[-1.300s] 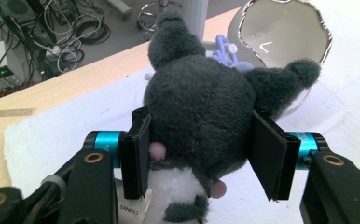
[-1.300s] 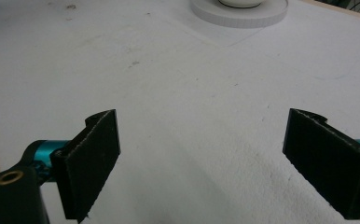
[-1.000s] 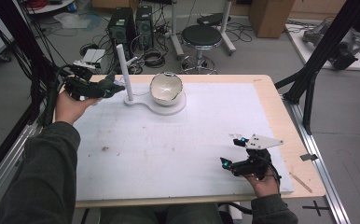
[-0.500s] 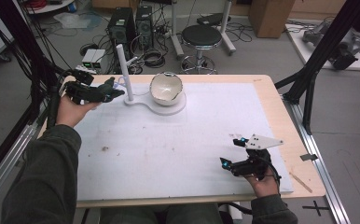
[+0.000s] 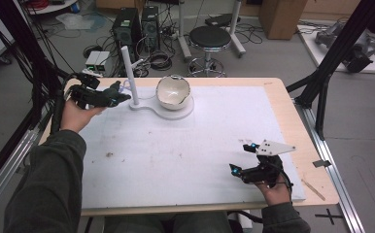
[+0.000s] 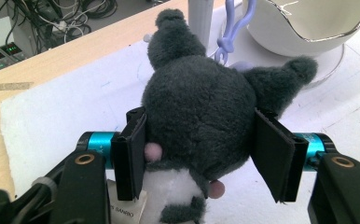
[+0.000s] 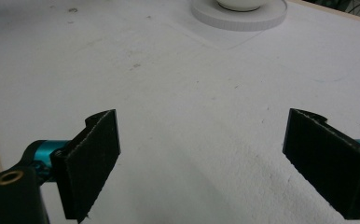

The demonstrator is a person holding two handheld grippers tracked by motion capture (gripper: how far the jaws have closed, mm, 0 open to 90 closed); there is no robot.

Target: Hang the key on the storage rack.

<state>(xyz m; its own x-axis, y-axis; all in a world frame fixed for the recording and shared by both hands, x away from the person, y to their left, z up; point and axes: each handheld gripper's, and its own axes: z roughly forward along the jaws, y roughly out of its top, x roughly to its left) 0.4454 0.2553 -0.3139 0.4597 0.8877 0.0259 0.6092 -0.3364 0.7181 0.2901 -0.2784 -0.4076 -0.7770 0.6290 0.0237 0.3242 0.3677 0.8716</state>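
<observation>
At the table's far left corner, the left gripper (image 6: pixel 201 154) is holding a dark grey plush toy (image 6: pixel 201 107) between its jaws, which have just been easing apart, the left pad still against the fur and the right pad at its edge. The toy is hanging just beside a white post (image 5: pixel 128 73), its purple clip (image 6: pixel 231 28) close to the post, with a white egg-shaped bowl (image 5: pixel 172 92) standing on the same base. Well apart, near the front right edge, the right gripper (image 7: pixel 201 154) is resting with jaws spread wide over the bare white table (image 5: pixel 176 160).
</observation>
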